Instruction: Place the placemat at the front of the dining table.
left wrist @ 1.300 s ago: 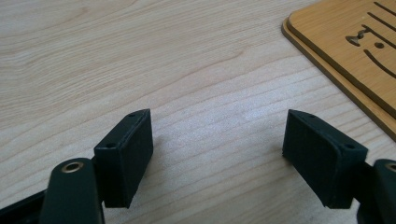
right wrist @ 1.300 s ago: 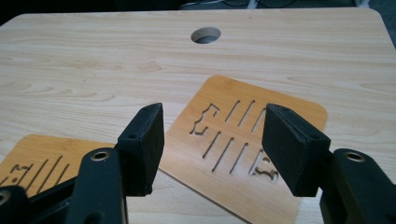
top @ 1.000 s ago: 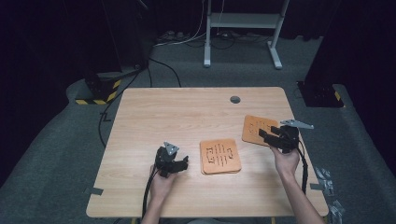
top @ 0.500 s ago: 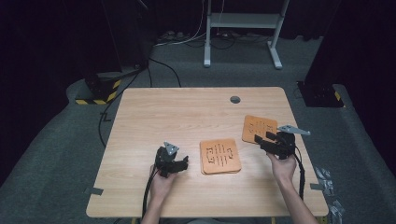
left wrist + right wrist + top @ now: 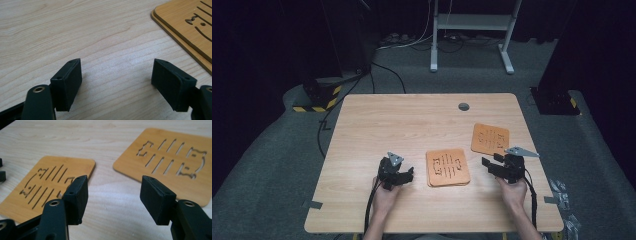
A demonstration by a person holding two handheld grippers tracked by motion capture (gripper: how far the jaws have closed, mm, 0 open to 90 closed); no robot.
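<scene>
Pale wood tabletop (image 5: 402, 125) under me, I've drawn my right gripper (image 5: 492, 166) back off the lone orange mat (image 5: 490, 138), jaws apart and empty, left gripper (image 5: 404, 175) likewise apart beside what looks like a two-mat stack (image 5: 448, 167), so that placement seems done.

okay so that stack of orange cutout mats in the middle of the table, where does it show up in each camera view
High view: the stack of mats lies at centre, between the left gripper and right gripper.
Left gripper view: its corner is at upper right, two layers visible.
Right gripper view: it lies at left, behind the left jaw.
Shared landmark: the light wooden table underneath.
</scene>
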